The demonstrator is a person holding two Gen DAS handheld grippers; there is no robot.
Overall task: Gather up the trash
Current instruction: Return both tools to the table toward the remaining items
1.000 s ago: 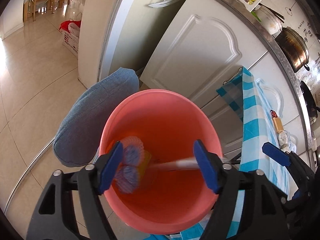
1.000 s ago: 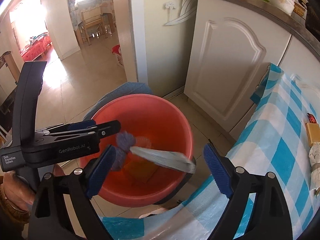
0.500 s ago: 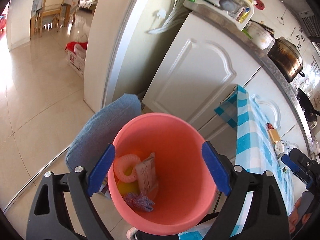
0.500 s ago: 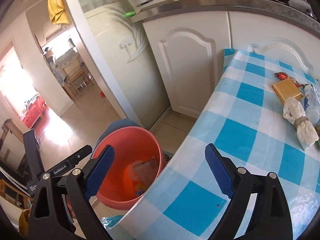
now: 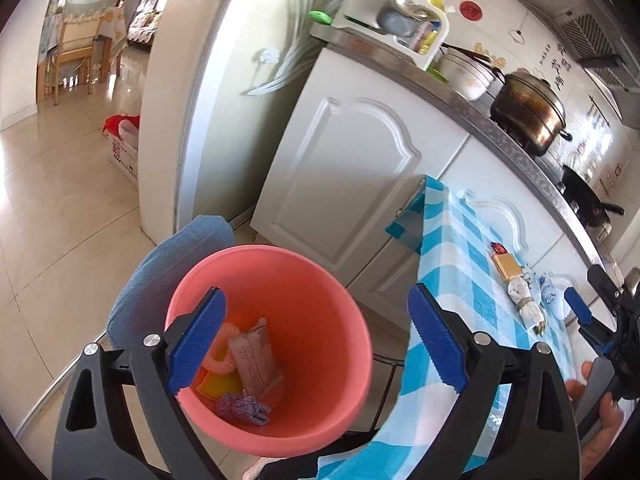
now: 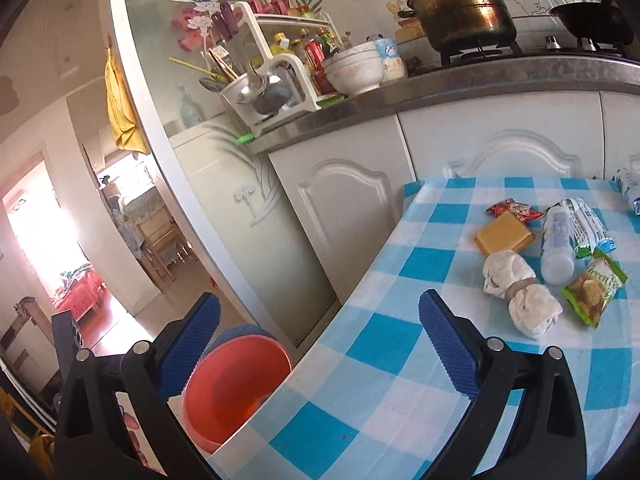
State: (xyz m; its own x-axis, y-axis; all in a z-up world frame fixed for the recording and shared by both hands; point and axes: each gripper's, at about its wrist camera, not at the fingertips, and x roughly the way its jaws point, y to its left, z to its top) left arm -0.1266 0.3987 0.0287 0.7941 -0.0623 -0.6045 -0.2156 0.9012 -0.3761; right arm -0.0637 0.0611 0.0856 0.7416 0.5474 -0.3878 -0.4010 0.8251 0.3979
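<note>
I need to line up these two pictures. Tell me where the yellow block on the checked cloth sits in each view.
Left wrist view: the yellow block lies far right, small, on the checked cloth.
Right wrist view: it lies right of centre, beside the red wrapper.
Shared landmark: the pink bucket, at bottom left in the right wrist view.

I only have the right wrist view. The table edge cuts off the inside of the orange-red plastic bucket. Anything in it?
Observer: Yes. A pale pink paper carton stands inside the orange-red plastic bucket.
Operator: Anything else?
Observer: A crumpled purple wrapper lies at the bottom, in front of the carton.
Operator: Left claw carrying anything?
Observer: No. The left claw has nothing between its jaws, which are opening.
</note>
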